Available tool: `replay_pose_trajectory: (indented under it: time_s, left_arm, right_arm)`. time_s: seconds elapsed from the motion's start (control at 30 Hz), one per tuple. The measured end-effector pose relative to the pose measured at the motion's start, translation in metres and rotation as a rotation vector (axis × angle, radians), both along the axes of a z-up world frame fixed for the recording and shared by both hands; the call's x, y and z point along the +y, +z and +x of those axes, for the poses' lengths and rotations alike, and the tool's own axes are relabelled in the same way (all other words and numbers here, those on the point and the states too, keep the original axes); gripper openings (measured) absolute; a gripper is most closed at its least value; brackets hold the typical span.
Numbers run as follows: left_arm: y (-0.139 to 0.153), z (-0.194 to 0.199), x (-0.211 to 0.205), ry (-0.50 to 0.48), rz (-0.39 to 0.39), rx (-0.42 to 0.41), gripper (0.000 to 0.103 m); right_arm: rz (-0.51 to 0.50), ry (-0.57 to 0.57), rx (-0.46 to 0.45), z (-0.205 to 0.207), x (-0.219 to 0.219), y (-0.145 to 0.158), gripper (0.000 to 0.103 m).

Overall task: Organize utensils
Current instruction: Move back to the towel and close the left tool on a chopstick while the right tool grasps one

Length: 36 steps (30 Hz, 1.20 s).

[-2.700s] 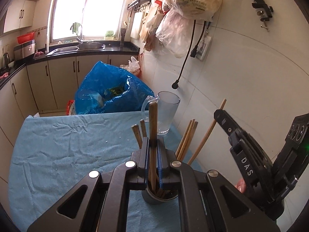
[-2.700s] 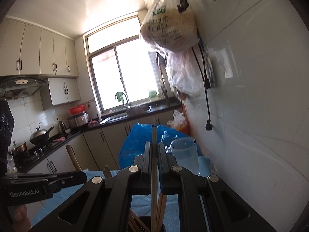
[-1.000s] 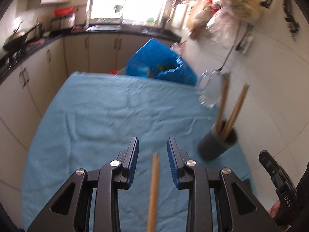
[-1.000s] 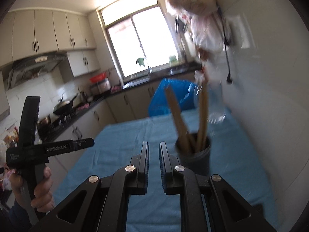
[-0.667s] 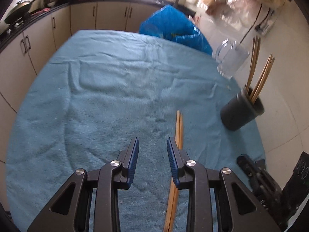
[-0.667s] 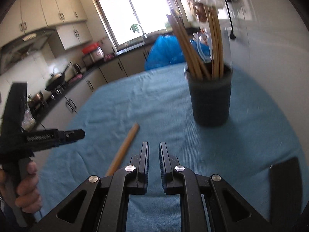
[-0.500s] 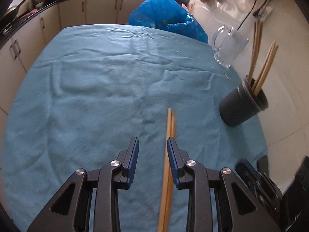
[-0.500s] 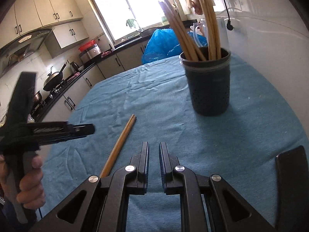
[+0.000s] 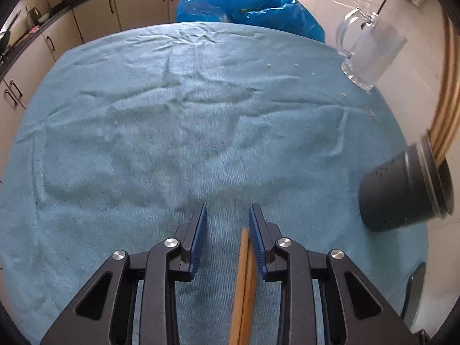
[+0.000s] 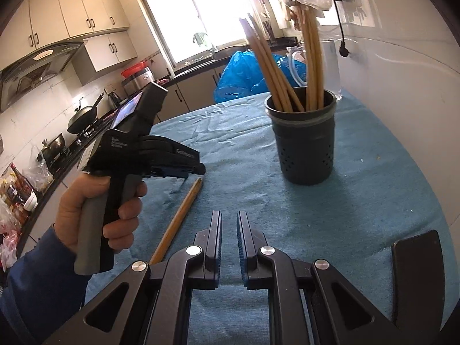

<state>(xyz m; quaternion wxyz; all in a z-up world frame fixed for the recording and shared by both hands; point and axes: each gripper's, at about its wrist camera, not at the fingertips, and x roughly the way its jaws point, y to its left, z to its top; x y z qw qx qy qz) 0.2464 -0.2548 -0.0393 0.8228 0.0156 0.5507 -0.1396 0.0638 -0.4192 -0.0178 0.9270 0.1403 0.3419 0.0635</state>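
- The left gripper (image 9: pixel 227 230) has its jaws apart, the wooden chopsticks (image 9: pixel 243 284) lying loose on the cloth against its right pad.
- The right gripper (image 10: pixel 229 231) is nearly closed, empty.
- Wide open rumpled blue towel (image 9: pixel 172 132) lies ahead.
- The dark perforated holder (image 10: pixel 304 143), bristling with chopsticks, stands near the tiled wall, with a glass mug (image 9: pixel 371 49) beyond it.
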Motion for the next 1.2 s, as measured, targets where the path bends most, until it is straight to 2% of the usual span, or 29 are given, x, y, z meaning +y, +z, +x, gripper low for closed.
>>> replay_pose_trajectory:
  time_s: [0.2, 0.33, 0.47, 0.5, 0.63, 0.7, 0.77, 0.87, 0.93, 1.0, 1.1, 1.17, 1.2]
  left_arm:
    - [0.000, -0.047, 0.025, -0.045, 0.057, -0.056, 0.029]
    - [0.000, -0.081, 0.061, -0.030, 0.041, -0.074, 0.029]
    - [0.003, -0.110, 0.102, 0.027, 0.004, -0.061, 0.029]
    - [0.003, -0.115, 0.111, 0.042, -0.013, -0.052, 0.029]
    - [0.004, -0.124, 0.131, 0.076, -0.070, -0.016, 0.029]
    - [0.004, -0.125, 0.133, 0.086, -0.085, -0.008, 0.030]
    - [0.004, -0.125, 0.135, 0.086, -0.093, -0.004, 0.031]
    - [0.005, -0.127, 0.136, 0.088, -0.125, 0.008, 0.039]
    - [0.005, -0.126, 0.136, 0.098, -0.131, 0.010, 0.040]
    - [0.005, -0.125, 0.137, 0.107, -0.134, 0.012, 0.040]
    - [0.004, -0.121, 0.137, 0.121, -0.133, 0.014, 0.040]
    - [0.004, -0.120, 0.136, 0.127, -0.122, 0.018, 0.040]
    - [0.005, -0.118, 0.135, 0.131, -0.114, 0.020, 0.040]
  right_arm:
    - [-0.010, 0.002, 0.009, 0.010, 0.005, 0.001, 0.012]
    - [0.002, 0.022, 0.045, 0.021, 0.011, 0.000, 0.012]
    - [0.048, 0.090, 0.147, 0.044, 0.026, -0.009, 0.014]
    - [0.063, 0.109, 0.185, 0.053, 0.031, -0.013, 0.020]
    - [0.111, 0.117, 0.269, 0.079, 0.045, -0.025, 0.024]
    - [0.100, 0.096, 0.311, 0.090, 0.053, -0.032, 0.027]
    - [0.095, 0.070, 0.347, 0.098, 0.056, -0.037, 0.035]
    - [0.084, 0.038, 0.380, 0.108, 0.059, -0.041, 0.038]
    - [0.056, 0.019, 0.408, 0.114, 0.065, -0.043, 0.038]
    - [0.036, 0.020, 0.416, 0.118, 0.069, -0.044, 0.038]
    - [-0.049, 0.024, 0.416, 0.123, 0.082, -0.041, 0.038]
    - [-0.144, 0.037, 0.419, 0.127, 0.092, -0.041, 0.023]
    - [-0.210, 0.044, 0.421, 0.128, 0.097, -0.041, 0.012]
